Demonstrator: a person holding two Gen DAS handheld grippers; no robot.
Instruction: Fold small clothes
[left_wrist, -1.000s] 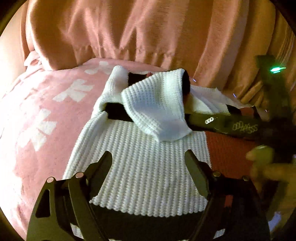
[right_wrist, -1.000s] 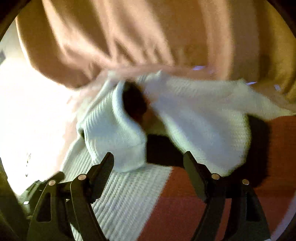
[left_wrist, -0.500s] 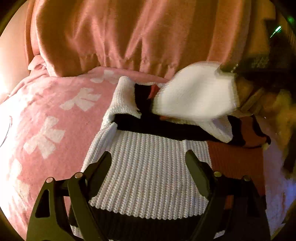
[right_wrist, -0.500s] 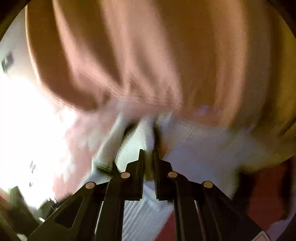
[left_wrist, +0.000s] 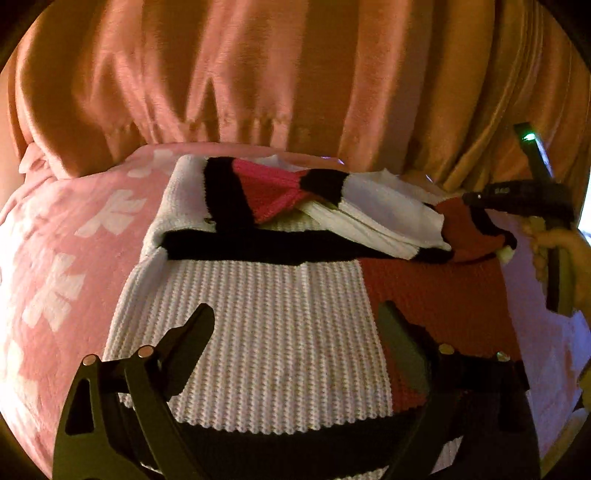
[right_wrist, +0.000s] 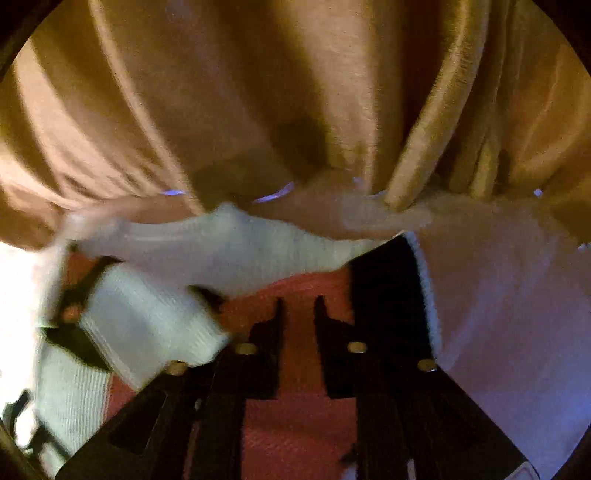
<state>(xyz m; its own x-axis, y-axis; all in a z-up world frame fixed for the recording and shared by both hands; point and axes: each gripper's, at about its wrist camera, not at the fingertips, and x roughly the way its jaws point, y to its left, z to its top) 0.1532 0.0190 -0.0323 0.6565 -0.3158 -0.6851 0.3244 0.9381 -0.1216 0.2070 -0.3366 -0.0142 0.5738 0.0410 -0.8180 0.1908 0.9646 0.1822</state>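
Observation:
A small knit sweater (left_wrist: 266, 325) with white, black and red blocks lies flat on a pink blanket (left_wrist: 62, 258). Its white sleeve (left_wrist: 388, 218) lies folded across the top, toward the right. My left gripper (left_wrist: 295, 321) is open and empty, hovering over the white front panel. My right gripper (left_wrist: 472, 201) reaches in from the right at the sweater's upper right corner. In the right wrist view my right gripper (right_wrist: 298, 306) stands slightly apart over the red panel (right_wrist: 295, 424), with nothing between the fingers; the white sleeve (right_wrist: 155, 321) lies to its left.
A pink-orange curtain (left_wrist: 258, 74) hangs close behind the blanket's far edge. The blanket has white flower patterns on the left. The person's hand (left_wrist: 565, 258) holds the right gripper at the right edge.
The right gripper closed on the white sleeve, carried it to the right across the sweater top, and has now let it go there. The left gripper stayed open over the front panel.

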